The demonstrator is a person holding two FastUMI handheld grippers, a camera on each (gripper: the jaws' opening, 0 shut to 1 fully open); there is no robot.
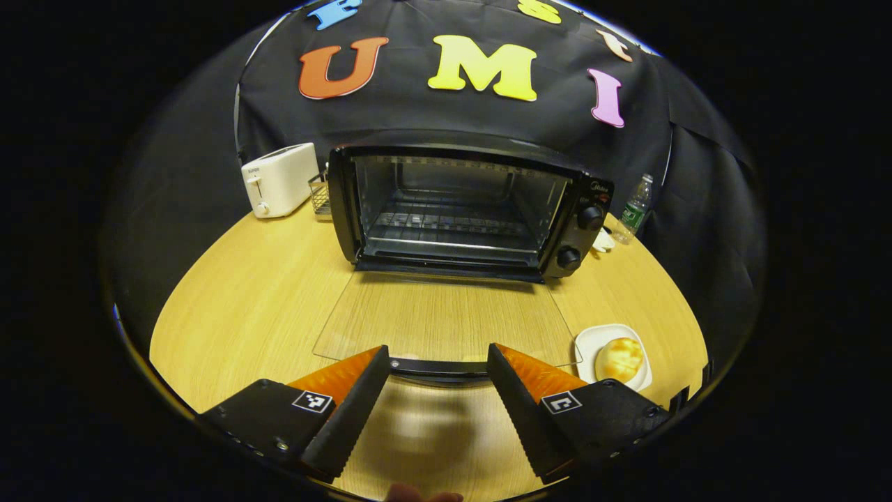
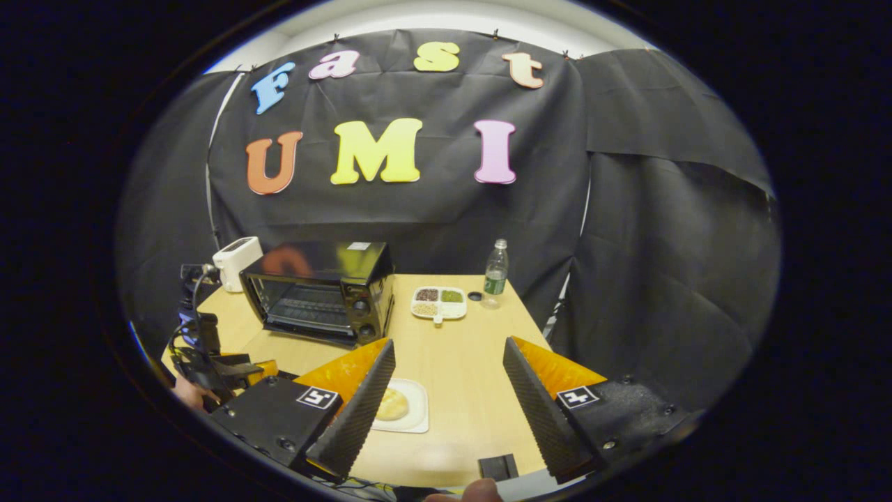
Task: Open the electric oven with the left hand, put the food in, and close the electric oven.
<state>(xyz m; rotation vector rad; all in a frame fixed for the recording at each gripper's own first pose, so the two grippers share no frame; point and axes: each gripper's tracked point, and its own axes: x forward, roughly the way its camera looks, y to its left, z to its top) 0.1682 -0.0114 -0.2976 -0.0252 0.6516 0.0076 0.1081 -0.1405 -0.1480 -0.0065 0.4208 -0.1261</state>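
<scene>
- In the left gripper view, a white plastic toaster (image 1: 279, 179) stood at the far left of the pale wooden table (image 1: 244, 314).
- Just right of it was a small wire basket (image 1: 320, 194), right beside the oven.
- The black electric oven (image 1: 467, 209) sat at the far middle of the table. Its glass door (image 1: 446, 321) was folded all the way down, flat over the table, and the wire rack inside looked bare.
- The left gripper (image 1: 437, 362) was near the door's dark handle (image 1: 439, 366). Its fingers were wide apart, one on each side of the handle, and I could not tell if they touched it.
- To the right lay a round golden bread bun (image 1: 619, 358) on a small white square plate (image 1: 589, 341), near the front edge.
- A clear plastic water bottle (image 1: 634, 209) stood far right, past the oven's knobs.
- In the right gripper view, the right gripper (image 2: 449, 390) was spread wide and held nothing. The bun (image 2: 392, 404) sat just by its left finger.
- Far behind was a white tray of seeds (image 2: 439, 304).
</scene>
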